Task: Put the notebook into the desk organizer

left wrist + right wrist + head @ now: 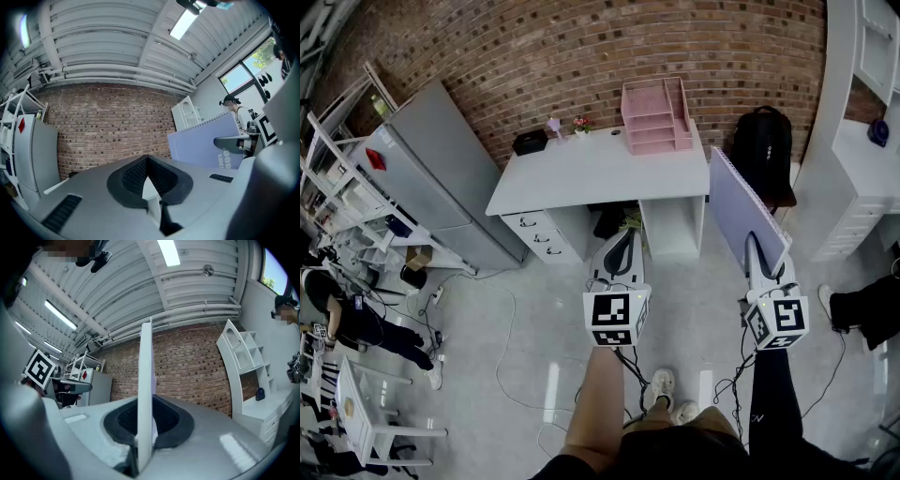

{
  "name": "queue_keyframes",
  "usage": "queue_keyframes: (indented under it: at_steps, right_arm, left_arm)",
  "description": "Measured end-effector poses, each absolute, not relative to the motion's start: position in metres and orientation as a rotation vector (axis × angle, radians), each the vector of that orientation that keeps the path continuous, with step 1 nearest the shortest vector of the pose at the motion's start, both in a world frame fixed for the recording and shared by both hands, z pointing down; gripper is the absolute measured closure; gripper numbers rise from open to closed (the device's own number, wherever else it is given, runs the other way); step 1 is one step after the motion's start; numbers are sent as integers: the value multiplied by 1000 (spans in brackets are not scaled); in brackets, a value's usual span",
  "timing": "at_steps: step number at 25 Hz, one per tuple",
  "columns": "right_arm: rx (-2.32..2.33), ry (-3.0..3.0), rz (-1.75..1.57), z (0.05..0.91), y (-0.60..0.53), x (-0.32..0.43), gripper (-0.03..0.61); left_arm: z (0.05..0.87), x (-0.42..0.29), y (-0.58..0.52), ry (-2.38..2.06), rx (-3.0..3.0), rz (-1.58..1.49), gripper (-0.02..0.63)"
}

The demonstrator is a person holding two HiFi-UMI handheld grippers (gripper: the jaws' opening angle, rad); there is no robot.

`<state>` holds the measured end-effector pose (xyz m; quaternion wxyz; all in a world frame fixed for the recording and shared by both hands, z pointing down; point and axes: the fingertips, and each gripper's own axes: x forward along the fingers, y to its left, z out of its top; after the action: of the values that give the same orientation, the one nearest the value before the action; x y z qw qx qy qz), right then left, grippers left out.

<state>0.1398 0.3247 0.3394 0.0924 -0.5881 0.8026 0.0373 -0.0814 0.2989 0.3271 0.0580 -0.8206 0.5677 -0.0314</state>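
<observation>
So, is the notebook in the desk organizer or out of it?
Out. The right tool grips the notebook upright on edge, short of the white desk where the pink desk organizer stands.

Brick wall (581, 56) — white desk (600, 173), grey floor (694, 309)

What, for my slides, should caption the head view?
Right tongs hold a lavender notebook on edge, facing the white desk with its pink desk organizer.

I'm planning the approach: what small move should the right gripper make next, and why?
Probably step forward, carrying the notebook toward the pink organizer at the back of the white desk. The right gripper clamps the notebook upright, but the desk stands some way ahead, likely beyond reach.
</observation>
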Motion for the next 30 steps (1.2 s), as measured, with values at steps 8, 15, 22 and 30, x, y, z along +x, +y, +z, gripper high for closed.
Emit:
queue_keyframes:
  at_steps: [8, 15, 22, 30]
  right_arm:
    - [-1716, 2380, 111, 335, 385, 153, 549]
    - [-1716, 2376, 139, 327, 382, 151, 549]
    - [-1727, 2342, 117, 325, 338, 147, 549]
    - [-1749, 2322, 112, 322, 259, 130, 549]
  left_arm:
    - [327, -66, 360, 1737, -2466, -89, 607]
    - [320, -77, 359, 1749, -2423, -98, 607]
    - [320, -85, 314, 1738, -2414, -112, 607]
    - [317, -99, 230, 1703, -2436, -103, 606]
